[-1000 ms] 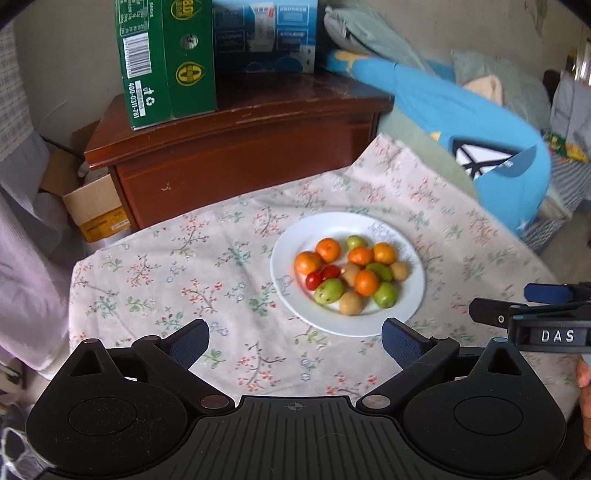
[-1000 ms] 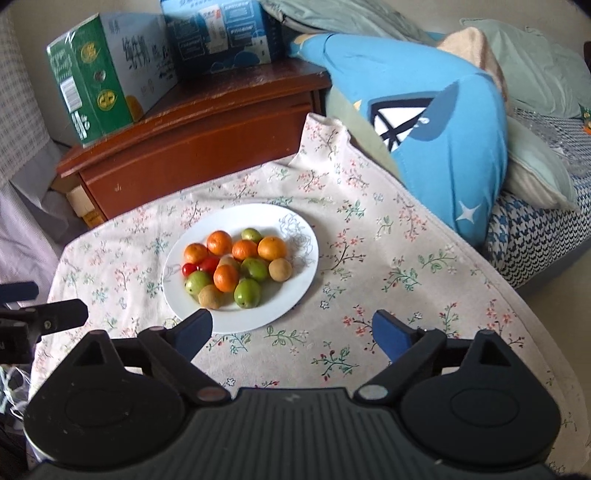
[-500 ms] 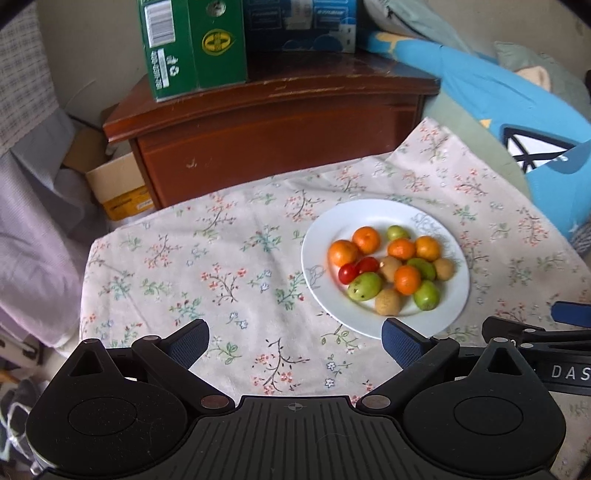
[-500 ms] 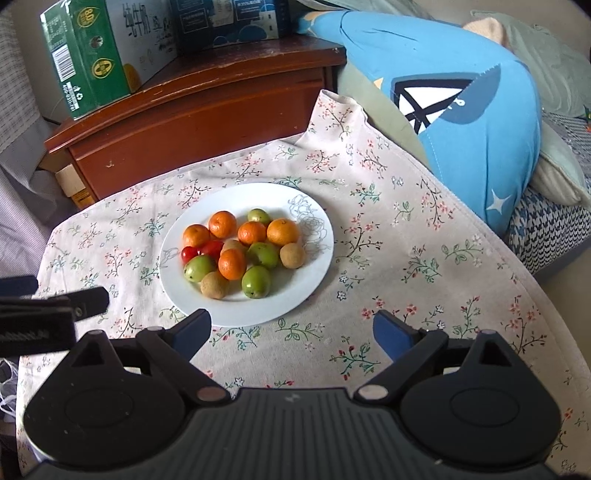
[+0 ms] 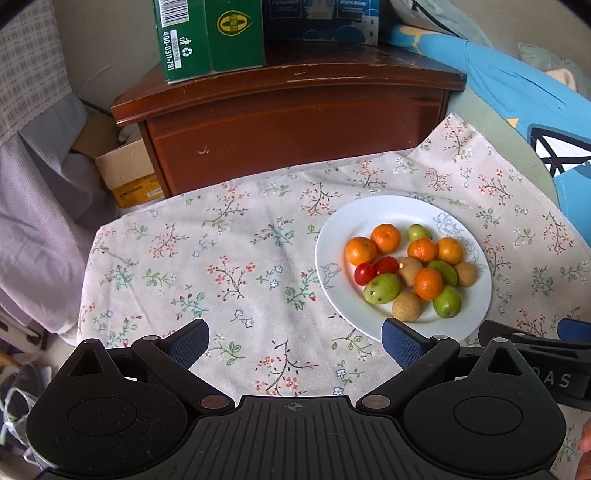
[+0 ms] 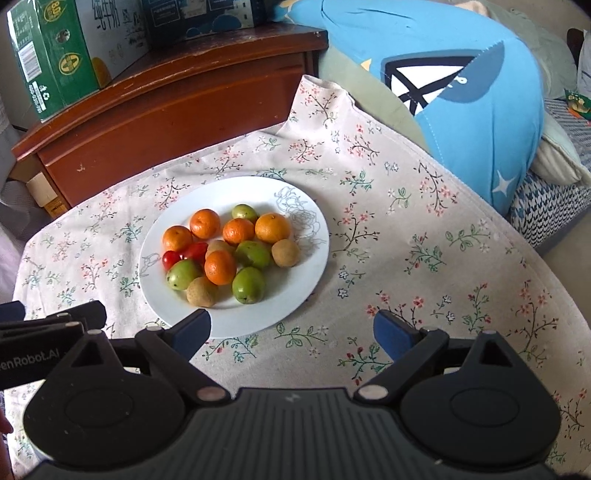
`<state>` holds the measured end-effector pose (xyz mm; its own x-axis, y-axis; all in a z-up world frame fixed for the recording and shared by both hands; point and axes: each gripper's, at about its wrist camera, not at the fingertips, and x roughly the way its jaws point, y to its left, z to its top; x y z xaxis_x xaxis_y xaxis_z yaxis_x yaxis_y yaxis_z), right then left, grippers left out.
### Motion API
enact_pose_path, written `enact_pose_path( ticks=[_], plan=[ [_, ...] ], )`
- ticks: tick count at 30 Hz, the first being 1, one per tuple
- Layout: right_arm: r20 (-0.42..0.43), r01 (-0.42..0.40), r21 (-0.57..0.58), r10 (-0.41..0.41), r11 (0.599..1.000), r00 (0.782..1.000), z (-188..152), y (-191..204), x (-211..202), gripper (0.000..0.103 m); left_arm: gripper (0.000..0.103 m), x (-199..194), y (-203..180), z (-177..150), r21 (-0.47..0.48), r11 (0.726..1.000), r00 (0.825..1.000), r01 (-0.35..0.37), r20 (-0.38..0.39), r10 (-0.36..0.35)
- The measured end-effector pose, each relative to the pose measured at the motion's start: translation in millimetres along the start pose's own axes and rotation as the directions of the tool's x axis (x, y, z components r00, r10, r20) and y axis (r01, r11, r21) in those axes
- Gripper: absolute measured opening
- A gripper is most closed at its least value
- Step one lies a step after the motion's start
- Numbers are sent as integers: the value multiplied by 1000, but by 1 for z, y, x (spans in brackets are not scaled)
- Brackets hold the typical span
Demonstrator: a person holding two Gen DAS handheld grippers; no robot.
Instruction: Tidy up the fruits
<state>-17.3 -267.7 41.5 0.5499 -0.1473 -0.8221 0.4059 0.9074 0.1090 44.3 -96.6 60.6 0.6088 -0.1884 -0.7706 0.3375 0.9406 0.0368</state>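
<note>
A white plate (image 5: 476, 295) (image 6: 306, 266) on the floral tablecloth holds a heap of fruit: several oranges (image 5: 360, 251) (image 6: 272, 228), green jujubes (image 5: 381, 288) (image 6: 248, 285), two cherry tomatoes (image 5: 365, 273) (image 6: 171, 259) and brown longans (image 5: 406, 307) (image 6: 285, 252). My left gripper (image 5: 295, 341) hovers open over the cloth, its right fingertip at the plate's near rim. My right gripper (image 6: 291, 332) is also open, its left fingertip over the plate's near edge. Neither holds anything. Each gripper's side shows in the other's view.
A floral tablecloth (image 5: 229, 266) (image 6: 424, 258) covers the table. Behind it stands a wooden cabinet (image 5: 295, 122) (image 6: 166, 96) carrying a green carton (image 5: 207, 33) and a blue box. A blue cushion (image 6: 461, 92) lies to the right. A cardboard box (image 5: 129, 173) sits on the floor at left.
Both grippers have moved forward and lower toward the plate, which now looks larger and nearer. The fruit has not moved. Both stay open.
</note>
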Motion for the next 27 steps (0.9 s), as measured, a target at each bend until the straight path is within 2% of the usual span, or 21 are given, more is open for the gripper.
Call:
enact_pose_path(
  ticks=[7, 27],
  plan=[
    [-7, 34, -17, -34, 999, 999, -2, 6, 3, 95, 101, 6, 4, -1, -19, 1000, 1000, 1, -22, -1],
    [-4, 4, -34, -4, 999, 1000, -3, 7, 3, 95, 101, 12, 2, -3, 11, 999, 999, -34, -33, 34]
  ],
)
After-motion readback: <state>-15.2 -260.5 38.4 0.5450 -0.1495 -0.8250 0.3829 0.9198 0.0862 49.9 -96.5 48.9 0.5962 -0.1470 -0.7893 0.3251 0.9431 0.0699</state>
